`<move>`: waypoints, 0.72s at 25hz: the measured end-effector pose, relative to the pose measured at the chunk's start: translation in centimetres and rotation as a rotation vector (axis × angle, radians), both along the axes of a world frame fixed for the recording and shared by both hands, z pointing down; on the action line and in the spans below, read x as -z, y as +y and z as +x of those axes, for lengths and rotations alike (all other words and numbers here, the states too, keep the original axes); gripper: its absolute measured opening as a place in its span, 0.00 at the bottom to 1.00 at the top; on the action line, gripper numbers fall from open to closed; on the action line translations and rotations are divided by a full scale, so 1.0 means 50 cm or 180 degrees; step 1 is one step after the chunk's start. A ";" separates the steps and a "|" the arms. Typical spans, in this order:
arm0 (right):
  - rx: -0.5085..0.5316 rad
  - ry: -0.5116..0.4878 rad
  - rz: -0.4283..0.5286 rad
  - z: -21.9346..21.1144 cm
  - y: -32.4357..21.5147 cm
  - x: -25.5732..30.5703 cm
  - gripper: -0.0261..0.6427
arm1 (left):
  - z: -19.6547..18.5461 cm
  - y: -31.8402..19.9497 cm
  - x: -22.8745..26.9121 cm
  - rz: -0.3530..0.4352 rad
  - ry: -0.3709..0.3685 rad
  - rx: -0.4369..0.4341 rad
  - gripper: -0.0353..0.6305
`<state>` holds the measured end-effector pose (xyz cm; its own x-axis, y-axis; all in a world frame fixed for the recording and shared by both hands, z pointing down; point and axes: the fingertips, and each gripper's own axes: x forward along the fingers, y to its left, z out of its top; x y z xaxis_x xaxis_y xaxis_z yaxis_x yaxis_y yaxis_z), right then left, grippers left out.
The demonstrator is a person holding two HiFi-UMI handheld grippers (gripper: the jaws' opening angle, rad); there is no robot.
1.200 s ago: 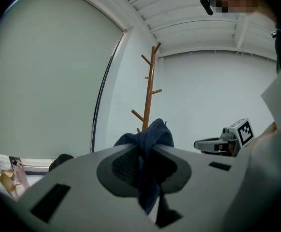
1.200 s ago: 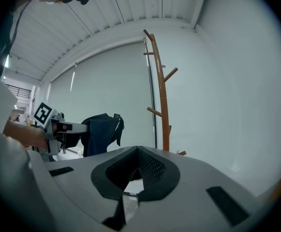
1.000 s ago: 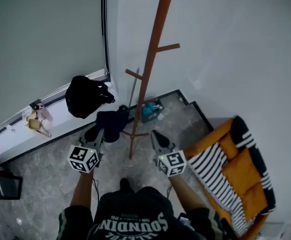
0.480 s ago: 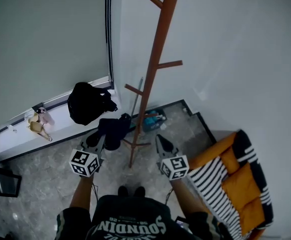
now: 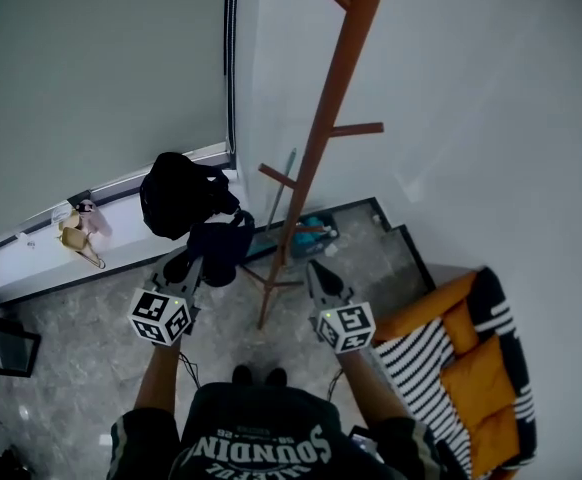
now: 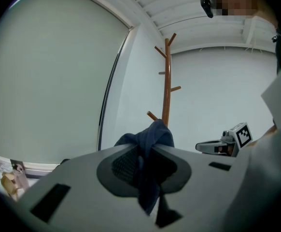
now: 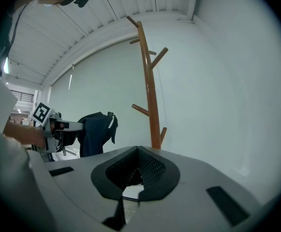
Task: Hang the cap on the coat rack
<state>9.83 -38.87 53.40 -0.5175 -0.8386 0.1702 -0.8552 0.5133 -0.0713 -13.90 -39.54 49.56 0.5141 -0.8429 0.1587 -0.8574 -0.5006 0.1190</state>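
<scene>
Pinching one dark navy fabric cap point(image 6: 151, 135) tight in the left gripper point(image 6: 147, 153), with cloth spilling above and below the closed fingers. Pressed together on nothing: the jaws of the right gripper point(image 7: 138, 153). Beyond both pairs of fingertips, apart from them, one tall brown wooden coat rack point(image 5: 323, 158). Since half a second back, same hold on the cap, both grippers barely shifted.

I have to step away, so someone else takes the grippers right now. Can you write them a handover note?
Left gripper: fingers shut on the dark blue cap, held in front of the wooden coat rack, not touching it.
Right gripper: shut, empty, facing the rack.
Done: cap is in hand.
Left: raise the cap to a peg, hook it on, let go.
</scene>
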 end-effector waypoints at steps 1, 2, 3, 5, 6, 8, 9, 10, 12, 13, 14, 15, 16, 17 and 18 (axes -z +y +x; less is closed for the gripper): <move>0.0015 0.0001 -0.0007 -0.003 -0.001 0.000 0.04 | -0.009 0.000 0.005 0.0007 0.0018 0.0033 0.12; 0.0028 0.0000 -0.0016 -0.007 -0.003 -0.002 0.04 | -0.019 -0.001 0.011 0.0016 0.0040 0.0069 0.12; 0.0039 -0.0006 -0.0025 -0.011 -0.004 -0.004 0.04 | -0.029 -0.001 0.019 0.0034 0.0059 0.0104 0.12; 0.0057 -0.0037 -0.0035 -0.019 -0.005 -0.011 0.04 | -0.048 -0.003 0.039 0.0090 0.0073 0.0162 0.12; 0.0069 -0.0047 -0.0036 -0.024 -0.006 -0.012 0.04 | -0.057 -0.004 0.050 0.0121 0.0074 0.0181 0.12; 0.0108 -0.0039 -0.0020 -0.033 -0.007 -0.009 0.04 | -0.072 -0.008 0.070 0.0180 0.0067 0.0201 0.12; 0.0130 -0.0027 -0.0007 -0.037 -0.007 -0.007 0.04 | -0.079 -0.011 0.079 0.0208 0.0053 0.0204 0.12; 0.0145 -0.0021 -0.0003 -0.040 -0.006 -0.006 0.04 | -0.084 -0.013 0.087 0.0233 0.0036 0.0208 0.12; 0.0159 -0.0018 -0.0020 -0.046 -0.004 -0.007 0.04 | -0.092 -0.018 0.101 0.0265 0.0022 0.0209 0.12; 0.0160 -0.0022 -0.0025 -0.047 -0.003 -0.009 0.04 | -0.094 -0.021 0.107 0.0270 0.0026 0.0206 0.12; 0.0157 -0.0028 -0.0028 -0.048 -0.002 -0.012 0.04 | -0.096 -0.025 0.113 0.0271 0.0037 0.0199 0.12; 0.0153 -0.0032 -0.0031 -0.048 0.000 -0.013 0.04 | -0.096 -0.029 0.118 0.0271 0.0051 0.0187 0.12; 0.0149 -0.0032 -0.0038 -0.048 0.002 -0.012 0.04 | -0.096 -0.034 0.123 0.0273 0.0069 0.0172 0.12; 0.0138 -0.0030 -0.0047 -0.047 0.004 -0.011 0.04 | -0.094 -0.040 0.129 0.0280 0.0089 0.0155 0.12; 0.0120 -0.0034 -0.0054 -0.046 0.005 -0.010 0.04 | -0.092 -0.046 0.136 0.0291 0.0109 0.0137 0.12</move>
